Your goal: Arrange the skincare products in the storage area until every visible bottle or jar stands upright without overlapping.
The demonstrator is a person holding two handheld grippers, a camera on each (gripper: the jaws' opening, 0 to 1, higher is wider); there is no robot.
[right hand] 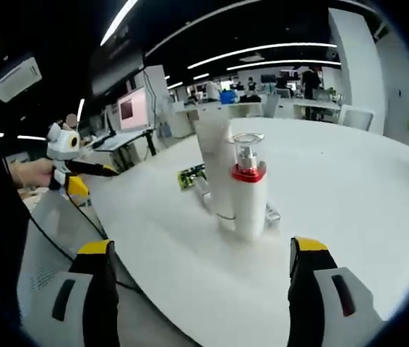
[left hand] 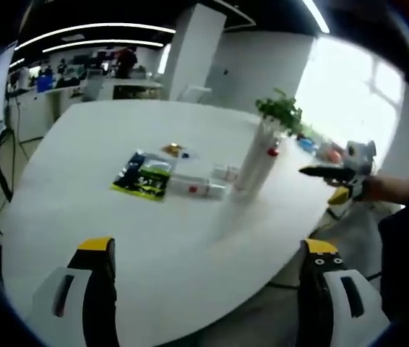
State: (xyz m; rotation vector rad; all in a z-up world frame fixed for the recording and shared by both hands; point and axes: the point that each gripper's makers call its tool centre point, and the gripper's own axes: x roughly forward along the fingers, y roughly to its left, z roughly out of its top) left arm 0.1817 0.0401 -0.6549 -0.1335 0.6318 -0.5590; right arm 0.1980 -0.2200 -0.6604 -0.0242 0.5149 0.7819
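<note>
L gripper [left hand: 208, 289]: jaws wide apart at bottom of left gripper view, holding nothing, hanging back off the near edge of the white table [left hand: 103, 152]. I read that as a standoff pose, taking in the whole layout before committing.

R gripper [right hand: 201, 289]: jaws apart too, nothing between them, lined up on the pump bottle [right hand: 248, 189] at frame centre. Looks like an approach, not a grip yet.

Products: pump bottle is white w/ red collar and clear cap, upright. A taller white tube [right hand: 216, 168] stands just behind it, touching or nearly so; can't tell which. In left gripper view the same pair sits right of centre, near a green plant [left hand: 282, 111].

Lying flat, centre of left gripper view: green/black packet [left hand: 144, 176], a white box [left hand: 198, 186] beside it, small items [left hand: 225, 172] behind. Small gold thing [left hand: 174, 150] further up; too blurry to ID.

Judgement: the flat ones are what's left to stand up.
</note>
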